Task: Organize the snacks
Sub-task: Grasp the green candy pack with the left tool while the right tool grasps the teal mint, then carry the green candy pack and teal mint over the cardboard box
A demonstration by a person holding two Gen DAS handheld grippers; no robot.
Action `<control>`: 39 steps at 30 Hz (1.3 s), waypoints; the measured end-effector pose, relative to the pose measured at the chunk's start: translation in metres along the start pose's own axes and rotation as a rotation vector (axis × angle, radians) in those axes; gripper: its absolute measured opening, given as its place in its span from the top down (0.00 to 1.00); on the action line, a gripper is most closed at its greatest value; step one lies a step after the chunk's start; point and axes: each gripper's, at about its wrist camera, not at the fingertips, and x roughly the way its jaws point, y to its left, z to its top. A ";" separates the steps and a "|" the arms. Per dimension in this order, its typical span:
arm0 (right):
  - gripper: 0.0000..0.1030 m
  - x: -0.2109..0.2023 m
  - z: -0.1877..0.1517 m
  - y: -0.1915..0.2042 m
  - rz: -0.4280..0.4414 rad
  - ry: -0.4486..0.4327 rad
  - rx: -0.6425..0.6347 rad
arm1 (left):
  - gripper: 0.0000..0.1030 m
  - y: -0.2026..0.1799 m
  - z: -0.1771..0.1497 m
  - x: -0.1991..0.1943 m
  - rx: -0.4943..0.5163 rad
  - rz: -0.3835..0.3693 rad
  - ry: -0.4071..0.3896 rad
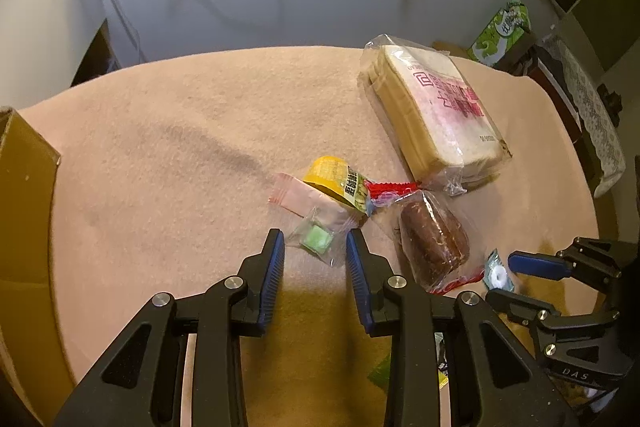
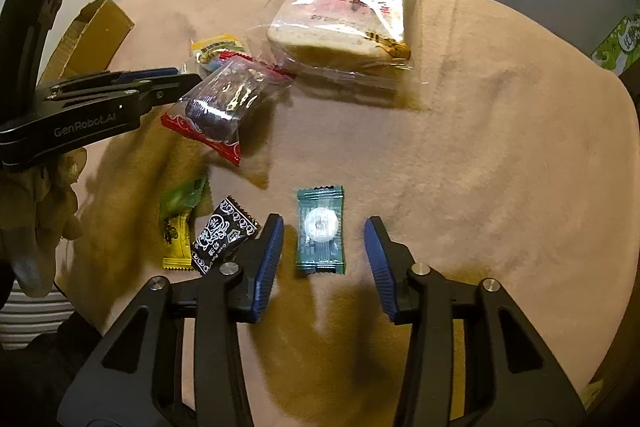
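My left gripper [image 1: 315, 241] is open, its fingers on either side of a clear wrapper with a green candy [image 1: 317, 239]. Beyond it lie a pink sachet [image 1: 298, 195], a yellow snack pack [image 1: 338, 181], a brown cake in a red-edged wrapper [image 1: 434, 245] and a bagged sliced bread loaf [image 1: 436, 115]. My right gripper [image 2: 324, 227] is open around a teal wrapped mint [image 2: 321, 229] on the table. A black wrapped candy [image 2: 222, 235] and a yellow one [image 2: 176, 239] lie to its left. The brown cake [image 2: 226, 103] and the bread loaf [image 2: 344, 15] show there too.
A pink cloth [image 1: 180, 131] covers the round table. A cardboard box [image 1: 24, 195] stands at the left edge; it also shows in the right wrist view [image 2: 96, 35]. A green tissue box [image 1: 500, 35] sits beyond the far right edge. A grey wall with cables is behind.
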 end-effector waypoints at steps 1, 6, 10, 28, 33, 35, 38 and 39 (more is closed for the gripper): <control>0.66 0.002 0.002 0.004 -0.013 0.001 -0.008 | 0.71 0.000 0.000 0.000 0.001 0.002 -0.001; 0.79 0.004 -0.001 0.011 -0.019 0.004 -0.011 | 0.77 0.002 -0.001 -0.001 -0.010 0.000 -0.011; 0.80 0.002 -0.005 0.008 -0.007 0.000 0.002 | 0.79 0.006 -0.003 -0.004 -0.008 -0.004 -0.014; 0.81 0.000 0.000 -0.016 0.012 -0.010 0.052 | 0.74 -0.007 0.001 -0.003 0.048 0.028 -0.030; 0.81 0.004 0.003 -0.017 0.017 -0.005 0.054 | 0.67 -0.017 0.007 0.008 0.079 0.050 -0.026; 0.81 0.005 0.003 -0.018 0.017 -0.004 0.053 | 0.67 -0.020 0.007 0.009 0.108 0.060 -0.040; 0.81 0.006 0.003 -0.017 0.017 -0.003 0.053 | 0.74 -0.023 0.007 0.010 0.127 0.079 -0.055; 0.81 0.006 0.003 -0.017 0.016 -0.004 0.053 | 0.74 -0.021 0.007 0.009 0.118 0.070 -0.059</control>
